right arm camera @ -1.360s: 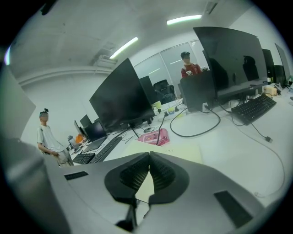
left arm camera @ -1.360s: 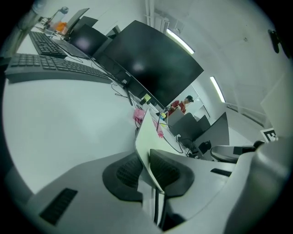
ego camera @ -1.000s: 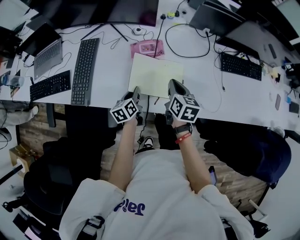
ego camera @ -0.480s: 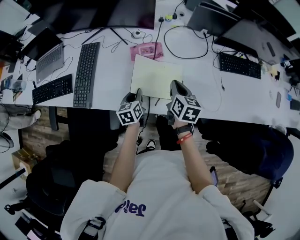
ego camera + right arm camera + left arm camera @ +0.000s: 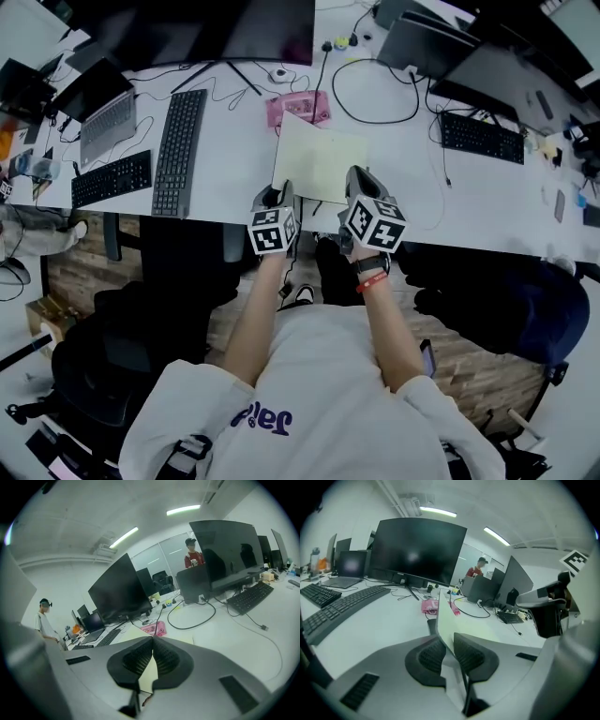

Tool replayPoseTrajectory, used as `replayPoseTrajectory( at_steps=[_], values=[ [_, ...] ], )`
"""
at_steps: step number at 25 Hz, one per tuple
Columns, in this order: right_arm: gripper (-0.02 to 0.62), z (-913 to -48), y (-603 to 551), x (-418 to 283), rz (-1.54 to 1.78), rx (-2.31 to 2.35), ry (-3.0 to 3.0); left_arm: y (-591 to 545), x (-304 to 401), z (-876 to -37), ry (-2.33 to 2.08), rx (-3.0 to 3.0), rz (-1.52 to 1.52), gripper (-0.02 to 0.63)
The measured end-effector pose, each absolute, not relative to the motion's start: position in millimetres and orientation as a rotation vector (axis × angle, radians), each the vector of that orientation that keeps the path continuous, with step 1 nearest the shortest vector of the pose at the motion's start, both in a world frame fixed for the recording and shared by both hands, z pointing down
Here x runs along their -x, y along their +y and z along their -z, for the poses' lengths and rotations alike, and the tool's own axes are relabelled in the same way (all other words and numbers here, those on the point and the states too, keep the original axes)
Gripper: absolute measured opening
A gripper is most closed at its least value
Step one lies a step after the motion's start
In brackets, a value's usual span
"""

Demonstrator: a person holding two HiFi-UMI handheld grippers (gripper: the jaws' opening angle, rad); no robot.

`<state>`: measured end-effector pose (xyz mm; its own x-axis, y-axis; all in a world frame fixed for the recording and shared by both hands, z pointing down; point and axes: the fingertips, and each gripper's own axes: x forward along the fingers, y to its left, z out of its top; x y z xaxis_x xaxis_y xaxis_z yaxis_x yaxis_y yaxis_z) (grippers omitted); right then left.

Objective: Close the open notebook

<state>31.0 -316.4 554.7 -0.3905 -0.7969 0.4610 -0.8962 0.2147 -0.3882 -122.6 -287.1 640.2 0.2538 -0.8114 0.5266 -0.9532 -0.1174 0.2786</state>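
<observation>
Now the left gripper (image 5: pixel 449 641) pinched the notebook's (image 5: pixel 323 159) raised page; the right gripper (image 5: pixel 152 644), closed, seemingly nipped its near edge. Print on the pink case (image 5: pixel 300 105) behind was unreadable.

The left gripper (image 5: pixel 449 645) is pinching the near edge of the notebook's (image 5: pixel 485 626) pale sheet. Both ribbed pads are pressing on it, and the sheet is standing tilted up off the white desk (image 5: pixel 389 620). At far left a keyboard (image 5: pixel 344 609) is lying before a dark curved monitor (image 5: pixel 417 550). A pink case (image 5: pixel 429 605) is sitting just beyond the sheet.
</observation>
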Motion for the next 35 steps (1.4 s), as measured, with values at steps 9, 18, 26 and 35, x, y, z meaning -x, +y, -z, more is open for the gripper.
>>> replayPoseTrajectory(
  at_steps=[9,18,26,35],
  values=[
    [0.000,-549,-309,-41,-0.914,-1.652,-2.326,-283,100,-626,-1.612,-2.053,-0.407,0.054],
    [0.000,-543,-305,-56,-0.925,-1.689,-2.330,-279,66,-616,-1.568,-2.123,-0.398,0.037],
    [0.000,-542,-297,-71,-0.933,-1.720,-2.325,-277,52,-613,-1.555,-2.143,-0.410,0.038],
    [0.000,-544,-294,-87,-0.951,-1.763,-2.308,-276,30,-615,-1.526,-2.202,-0.473,0.055]
  ],
)
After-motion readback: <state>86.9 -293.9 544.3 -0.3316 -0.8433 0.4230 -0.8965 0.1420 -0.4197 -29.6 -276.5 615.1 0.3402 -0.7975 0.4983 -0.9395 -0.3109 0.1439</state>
